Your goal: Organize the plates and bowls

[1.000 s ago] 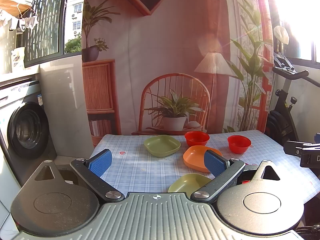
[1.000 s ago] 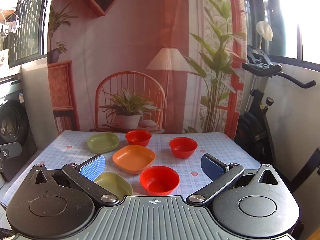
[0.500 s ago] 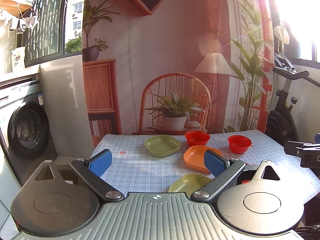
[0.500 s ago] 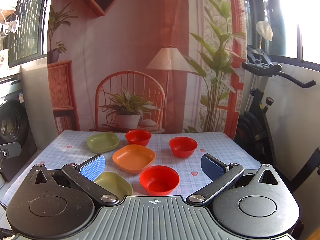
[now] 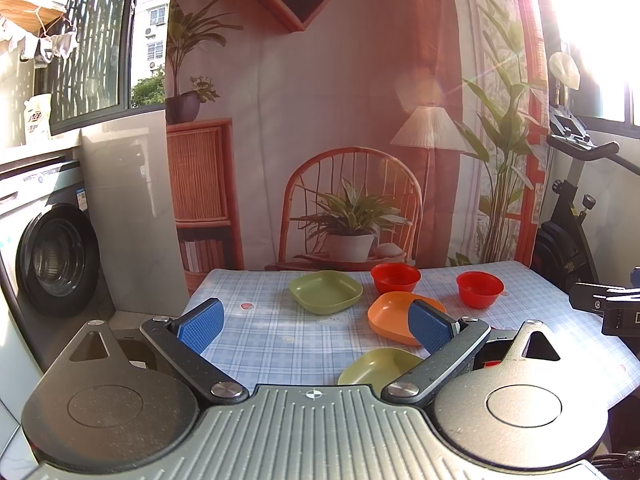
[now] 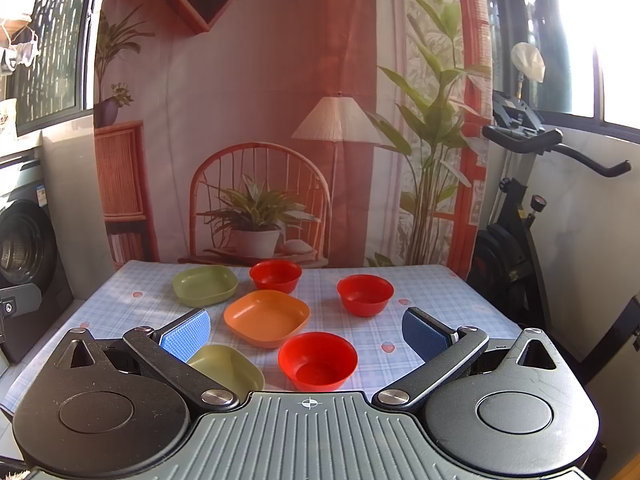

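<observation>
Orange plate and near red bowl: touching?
Apart. Right wrist view shows a strip of tablecloth between the orange plate and the near red bowl.

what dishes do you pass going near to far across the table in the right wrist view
yellow-green plate → near red bowl → orange plate → right red bowl → far green plate → far red bowl

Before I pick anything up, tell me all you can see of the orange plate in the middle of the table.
The orange plate is a shallow square dish with rounded corners and a raised rim, matte and plastic-looking. It sits upright and empty on the blue checked tablecloth, near the table's centre among the other dishes. It touches none of them in the right wrist view, and neither gripper holds it.
</observation>
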A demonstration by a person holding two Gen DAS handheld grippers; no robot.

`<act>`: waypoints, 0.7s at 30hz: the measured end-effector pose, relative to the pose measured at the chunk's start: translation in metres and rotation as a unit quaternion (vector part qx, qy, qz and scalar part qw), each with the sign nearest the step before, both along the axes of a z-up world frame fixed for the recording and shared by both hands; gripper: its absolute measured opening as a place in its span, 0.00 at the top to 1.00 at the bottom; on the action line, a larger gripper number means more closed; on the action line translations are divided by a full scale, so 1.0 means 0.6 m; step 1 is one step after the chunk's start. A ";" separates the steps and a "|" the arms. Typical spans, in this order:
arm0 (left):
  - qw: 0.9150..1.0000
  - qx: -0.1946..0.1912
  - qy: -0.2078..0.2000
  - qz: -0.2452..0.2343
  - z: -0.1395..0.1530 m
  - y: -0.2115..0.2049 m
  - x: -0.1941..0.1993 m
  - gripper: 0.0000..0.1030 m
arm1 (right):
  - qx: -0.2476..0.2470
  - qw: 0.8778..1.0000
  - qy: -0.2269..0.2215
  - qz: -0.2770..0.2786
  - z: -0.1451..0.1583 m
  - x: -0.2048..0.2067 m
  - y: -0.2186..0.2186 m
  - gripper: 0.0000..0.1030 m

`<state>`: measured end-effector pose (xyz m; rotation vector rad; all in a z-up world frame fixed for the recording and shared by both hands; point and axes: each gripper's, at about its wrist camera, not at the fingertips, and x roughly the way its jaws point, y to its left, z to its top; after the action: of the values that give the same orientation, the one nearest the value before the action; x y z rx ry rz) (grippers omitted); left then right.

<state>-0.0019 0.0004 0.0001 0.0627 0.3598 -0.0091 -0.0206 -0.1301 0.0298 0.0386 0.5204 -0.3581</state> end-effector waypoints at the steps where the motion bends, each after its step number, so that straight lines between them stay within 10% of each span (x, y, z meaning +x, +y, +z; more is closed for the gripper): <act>1: 1.000 0.000 0.000 0.000 0.000 0.000 0.000 0.03 | 0.000 1.000 0.000 0.000 0.001 0.000 0.000 0.00; 21: 1.000 0.000 0.000 0.000 0.000 0.000 0.000 0.03 | 0.000 1.000 0.000 0.000 0.000 -0.001 -0.001 0.00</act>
<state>-0.0020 0.0004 0.0000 0.0620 0.3599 -0.0094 -0.0215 -0.1305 0.0300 0.0396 0.5206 -0.3584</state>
